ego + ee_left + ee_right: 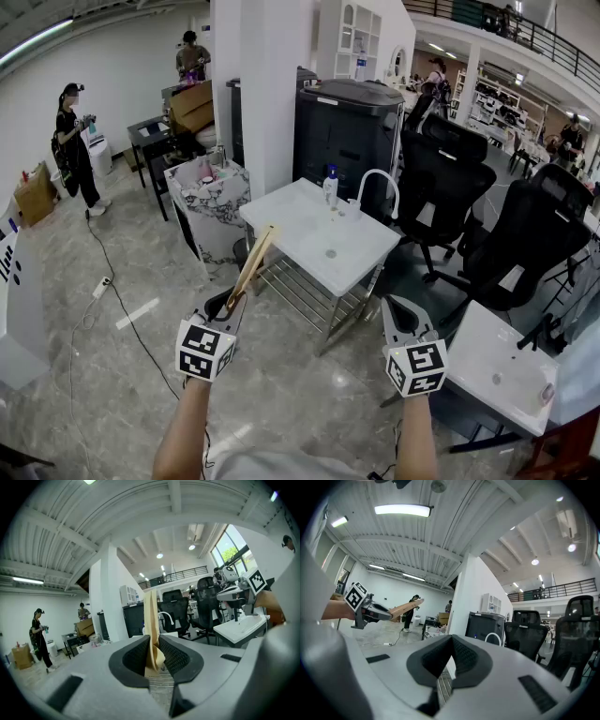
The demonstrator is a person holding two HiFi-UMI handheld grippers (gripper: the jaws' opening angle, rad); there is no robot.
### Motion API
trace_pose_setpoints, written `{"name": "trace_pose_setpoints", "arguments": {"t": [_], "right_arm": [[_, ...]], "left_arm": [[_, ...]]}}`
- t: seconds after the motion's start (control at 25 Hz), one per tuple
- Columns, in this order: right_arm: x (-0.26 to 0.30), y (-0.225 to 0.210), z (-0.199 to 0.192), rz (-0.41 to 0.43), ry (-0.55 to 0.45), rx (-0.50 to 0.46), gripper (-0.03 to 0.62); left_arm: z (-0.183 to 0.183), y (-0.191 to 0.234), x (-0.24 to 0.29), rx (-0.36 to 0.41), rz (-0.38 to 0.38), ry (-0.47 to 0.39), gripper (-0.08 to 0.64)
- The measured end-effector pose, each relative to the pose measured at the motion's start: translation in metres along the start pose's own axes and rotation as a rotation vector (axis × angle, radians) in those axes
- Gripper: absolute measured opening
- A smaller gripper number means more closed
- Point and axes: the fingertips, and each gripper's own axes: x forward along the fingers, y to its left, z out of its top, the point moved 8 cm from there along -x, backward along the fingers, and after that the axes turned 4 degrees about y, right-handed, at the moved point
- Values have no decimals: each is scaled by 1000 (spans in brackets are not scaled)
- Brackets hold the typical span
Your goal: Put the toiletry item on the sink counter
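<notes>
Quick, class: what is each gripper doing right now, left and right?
Left gripper: jaws closed on a long tan item.
Right gripper: jaws closed, nothing between them.

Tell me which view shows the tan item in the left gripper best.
Head view: the tan item shows full length, slanting up from the left gripper toward the sink counter. Left gripper view shows it edge-on, pinched between the fingers. Right gripper view shows it small, far left.

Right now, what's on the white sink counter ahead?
On the counter: a blue-capped bottle and a curved white faucet, near the far edge. The tan item in the left claw hides some left edge.
</notes>
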Motion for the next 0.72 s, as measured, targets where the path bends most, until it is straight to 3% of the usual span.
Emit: {"name": "trace_pose_setpoints", "arguments": {"t": [0.36,0.72], "right_arm": [[-13,-17,-11,-40,-22,23,-3],[-7,-29,-23,-15,-8,27,-3]], "left_arm": [[-6,-4,0,-28,19,-7,64],[-13,-5,7,-25,39,32,64]]}}
